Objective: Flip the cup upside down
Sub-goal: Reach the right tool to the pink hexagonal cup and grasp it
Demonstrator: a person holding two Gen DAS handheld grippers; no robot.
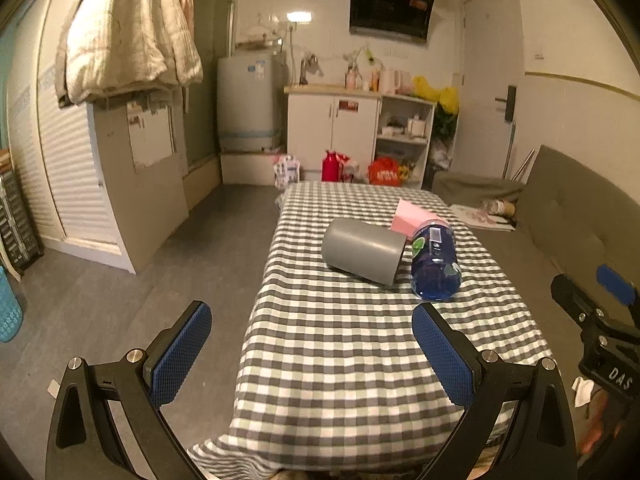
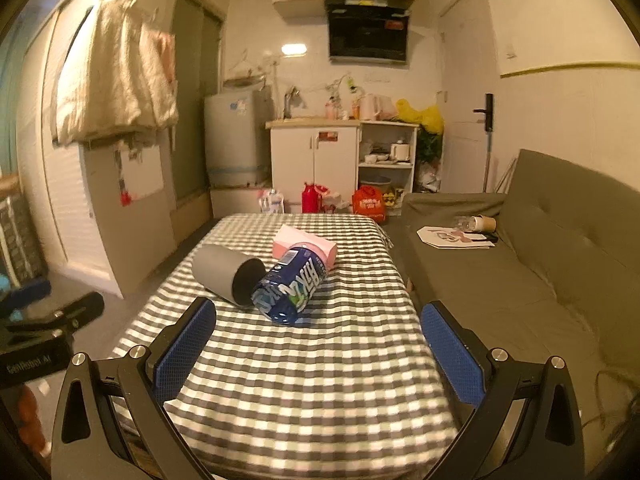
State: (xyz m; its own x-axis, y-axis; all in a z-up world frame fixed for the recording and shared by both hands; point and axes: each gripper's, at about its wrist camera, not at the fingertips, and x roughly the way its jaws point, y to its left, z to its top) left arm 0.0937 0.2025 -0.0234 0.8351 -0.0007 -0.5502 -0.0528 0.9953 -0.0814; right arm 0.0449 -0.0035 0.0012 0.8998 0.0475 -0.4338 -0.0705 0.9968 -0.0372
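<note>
On the checked table (image 2: 304,380) the grey cup (image 2: 226,276) lies on its side touching the blue bottle (image 2: 290,286), well ahead of both empty, spread grippers, left (image 1: 312,356) and right (image 2: 318,350), so a careless grab might roll either away.

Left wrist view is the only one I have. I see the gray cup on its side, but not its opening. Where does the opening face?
Observer: The cup opens toward the blue bottle, almost against it.
Operator: Is something inside the cup?
Observer: It looks dark inside; I see nothing in it.
Operator: Is the right gripper open?
Observer: Yes, the right gripper is open, short of both, holding nothing.
</note>
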